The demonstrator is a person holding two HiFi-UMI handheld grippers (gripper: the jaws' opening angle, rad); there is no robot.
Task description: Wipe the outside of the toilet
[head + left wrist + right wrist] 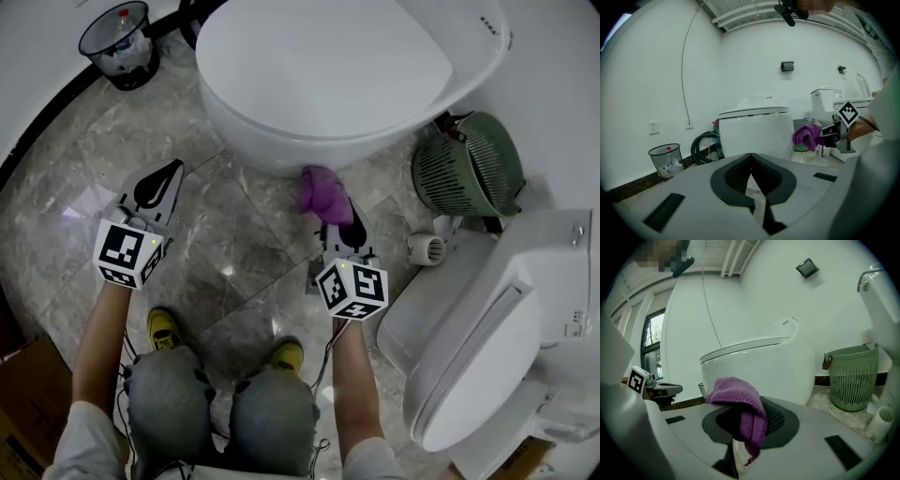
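Here, on a grey marble floor (56, 187), a person crouches in front of a white toilet (319, 84) whose lid is down. A second white toilet (487, 337) stands well off to the person's right, with its seat tilted. A green slatted basket (469, 164) stands between the two toilets, near the wall. A wire waste bin (120, 42) with rubbish inside stands at the far left, by a coil of black hose (704, 146).

The right gripper (336, 217) points at the lower front of the toilet bowl, its jaws clamped on a purple cloth (323, 192). The cloth bunches over the jaw tips and hangs down between them. It sits right at the curved front of the bowl, low down near the floor; no view settles whether it touches the bowl.

The left gripper (167, 178) is held apart to the left, above bare floor. Its jaw tips meet with nothing between them.

A small white cup (427, 248) stands on the floor beside the basket. Yellow shoes (161, 328) show beside grey knees at the bottom.
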